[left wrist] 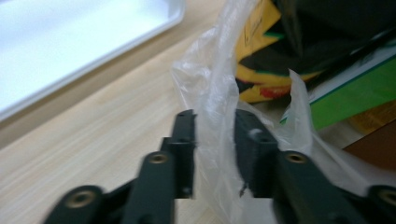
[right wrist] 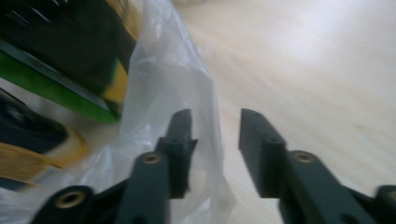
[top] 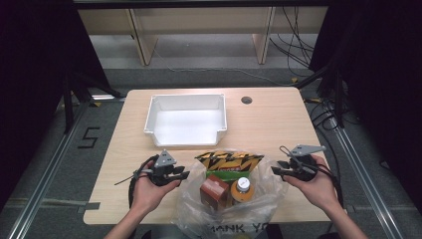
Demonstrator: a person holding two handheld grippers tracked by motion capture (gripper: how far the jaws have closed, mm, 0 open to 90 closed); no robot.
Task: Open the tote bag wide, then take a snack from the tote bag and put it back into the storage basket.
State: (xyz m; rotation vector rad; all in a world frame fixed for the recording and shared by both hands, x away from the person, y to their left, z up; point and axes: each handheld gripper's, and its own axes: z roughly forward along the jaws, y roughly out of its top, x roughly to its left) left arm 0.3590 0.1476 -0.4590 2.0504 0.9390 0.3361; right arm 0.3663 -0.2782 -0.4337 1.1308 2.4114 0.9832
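A clear plastic bag [top: 219,211] lies open at the table's front edge. In it are a yellow-and-black snack packet [top: 230,160], a brown box [top: 214,189] and a bottle with a white cap [top: 242,185]. My left gripper [top: 186,174] sits at the bag's left rim. Its jaws stand apart in the left gripper view, with a fold of the bag [left wrist: 210,84] hanging loose between them. My right gripper [top: 273,170] is at the bag's right rim. In the right gripper view its jaws are apart, and the bag's edge [right wrist: 168,79] lies against the left jaw.
A white plastic bin [top: 186,119] stands empty at the back of the wooden table [top: 278,129], just behind the bag. A round cable hole [top: 246,99] is to the right of the bin. The bin's rim [left wrist: 70,42] appears close in the left gripper view.
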